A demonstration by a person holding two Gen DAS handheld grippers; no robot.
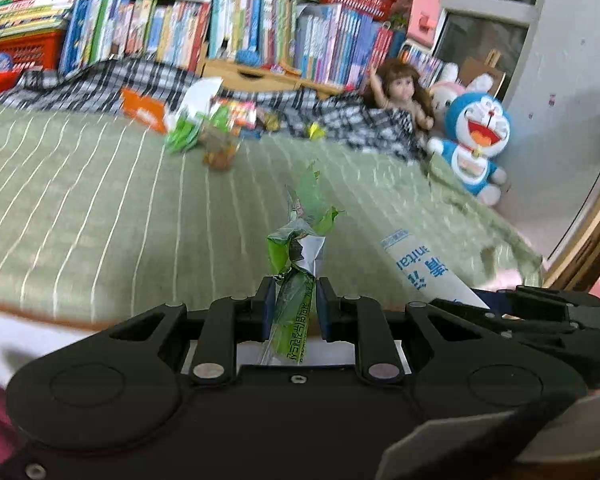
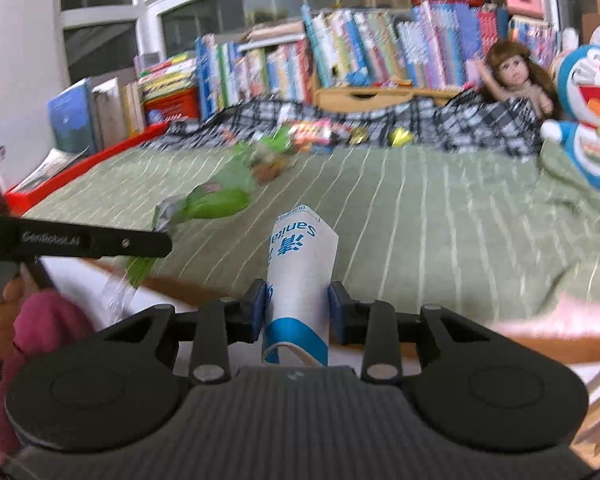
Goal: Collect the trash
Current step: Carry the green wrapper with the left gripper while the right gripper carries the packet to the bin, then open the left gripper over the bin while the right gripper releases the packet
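Observation:
My left gripper is shut on a crumpled green snack wrapper, which sticks up between its blue pads above the striped green bedspread. My right gripper is shut on a white paper sleeve with blue print, its pads pressing on both sides. In the left wrist view the paper sleeve shows at lower right. The right wrist view shows the green wrapper at left, beyond the left gripper's black side. More trash lies in a loose pile far up the bed, also visible as a trash pile.
A plaid blanket lies bunched along the back of the bed, with rows of books behind it. A doll and a blue cat plush sit at the back right. A red edge runs along the bed's left side.

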